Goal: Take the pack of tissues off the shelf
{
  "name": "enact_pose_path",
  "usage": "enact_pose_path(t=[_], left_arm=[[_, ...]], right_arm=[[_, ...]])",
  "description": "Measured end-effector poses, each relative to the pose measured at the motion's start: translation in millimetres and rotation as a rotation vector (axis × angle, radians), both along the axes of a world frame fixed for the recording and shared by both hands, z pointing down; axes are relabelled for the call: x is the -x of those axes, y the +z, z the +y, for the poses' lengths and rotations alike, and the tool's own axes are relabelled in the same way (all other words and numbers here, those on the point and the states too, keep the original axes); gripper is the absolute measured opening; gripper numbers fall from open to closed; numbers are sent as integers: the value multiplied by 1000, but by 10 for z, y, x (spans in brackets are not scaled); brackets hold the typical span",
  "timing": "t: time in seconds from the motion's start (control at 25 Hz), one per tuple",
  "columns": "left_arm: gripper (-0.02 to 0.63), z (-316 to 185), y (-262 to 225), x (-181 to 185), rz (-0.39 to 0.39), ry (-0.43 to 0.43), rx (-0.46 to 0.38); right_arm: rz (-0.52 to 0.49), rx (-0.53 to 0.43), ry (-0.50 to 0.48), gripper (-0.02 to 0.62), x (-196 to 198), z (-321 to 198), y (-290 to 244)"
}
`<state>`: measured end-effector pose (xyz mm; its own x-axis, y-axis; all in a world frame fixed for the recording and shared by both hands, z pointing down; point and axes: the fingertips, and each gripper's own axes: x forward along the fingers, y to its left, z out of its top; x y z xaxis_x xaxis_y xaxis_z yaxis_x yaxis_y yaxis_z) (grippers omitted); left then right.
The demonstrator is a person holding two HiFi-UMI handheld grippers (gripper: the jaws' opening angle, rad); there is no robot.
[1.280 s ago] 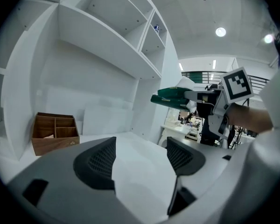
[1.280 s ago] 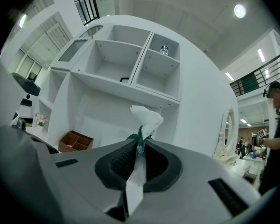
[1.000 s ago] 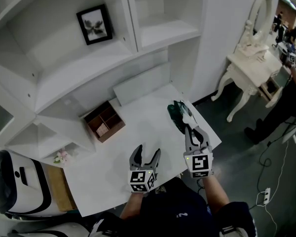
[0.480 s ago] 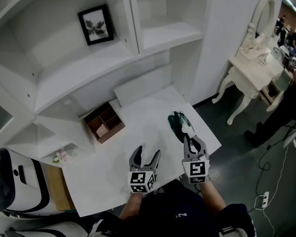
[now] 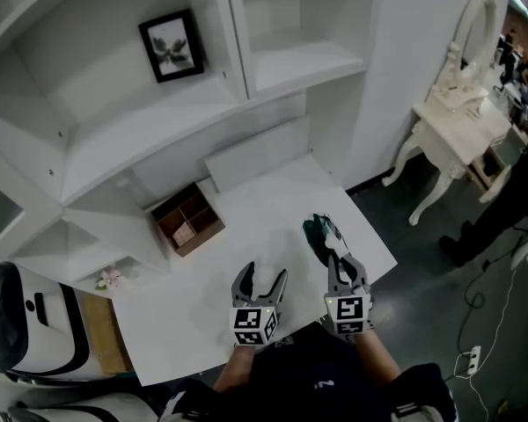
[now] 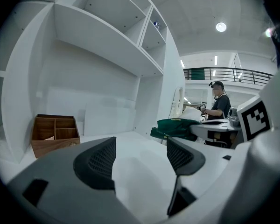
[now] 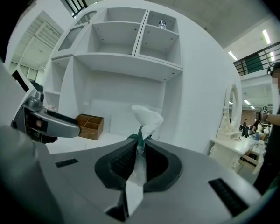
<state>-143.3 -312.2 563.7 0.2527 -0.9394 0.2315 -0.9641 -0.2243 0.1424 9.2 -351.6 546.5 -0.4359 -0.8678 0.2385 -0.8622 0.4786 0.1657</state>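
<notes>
The pack of tissues [image 5: 321,234] is dark green, with a white tissue [image 7: 147,118] sticking out of its top. It hangs low over the white table [image 5: 246,227], near the right edge. My right gripper [image 5: 340,262] is shut on the pack's near edge [image 7: 139,146], and the plastic is pinched between the pads. My left gripper [image 5: 260,280] hovers open and empty beside it, over the table's front. The left gripper view shows the pack [image 6: 175,127] ahead to the right, and I cannot tell whether it touches the table.
A brown wooden organiser box [image 5: 187,219] sits at the table's back left. A white panel [image 5: 260,152] leans on the back wall. A framed picture [image 5: 171,44] stands on the shelf above. A white dressing table [image 5: 462,112] and a person [image 5: 519,192] are to the right.
My right gripper has come down and nearer to me with the green pack in it. The left gripper has stayed put, still open.
</notes>
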Motion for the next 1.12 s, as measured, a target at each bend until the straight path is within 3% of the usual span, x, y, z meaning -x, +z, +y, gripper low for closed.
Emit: enact_pose_path(t=[0.16,0.44,1.12], left_arm=[[285,-9,-29,10,-21,-10,-20],[11,-18,-36,-86,-2,24,-23],[3,0,-41,-59,-14,-18,-29]], right_arm=[[5,5,9,20,-17,-22,2],[-4,0,-1,20,-27,-32,-22],[19,-21,-59,17,7,25,-32]])
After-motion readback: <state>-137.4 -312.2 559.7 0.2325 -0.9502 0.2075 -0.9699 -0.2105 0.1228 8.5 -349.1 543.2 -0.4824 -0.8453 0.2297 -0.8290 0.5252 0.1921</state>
